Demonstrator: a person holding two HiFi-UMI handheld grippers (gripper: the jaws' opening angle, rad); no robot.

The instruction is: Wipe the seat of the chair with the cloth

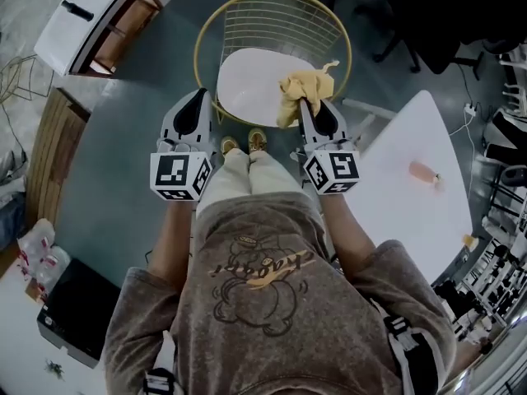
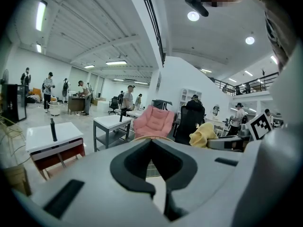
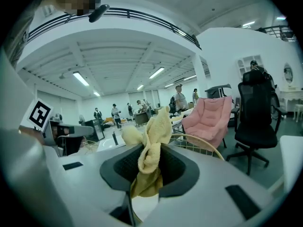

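A round chair with a gold wire back and a white seat [image 1: 251, 85] stands in front of me. My right gripper [image 1: 308, 101] is shut on a yellow cloth [image 1: 303, 91], which hangs in a bunch over the seat's right side. In the right gripper view the cloth [image 3: 150, 152] sticks up from between the closed jaws. My left gripper [image 1: 202, 95] is shut with nothing in it and hovers at the chair's left front rim. The left gripper view shows its jaws closed and the cloth [image 2: 204, 133] off to the right.
A white table [image 1: 416, 188] with a small pink object [image 1: 423, 172] stands to the right. A white cabinet [image 1: 95, 19] is at the far left, a black box [image 1: 74, 311] at the lower left. A black office chair [image 3: 258, 112] and pink armchair [image 3: 208, 119] stand beyond.
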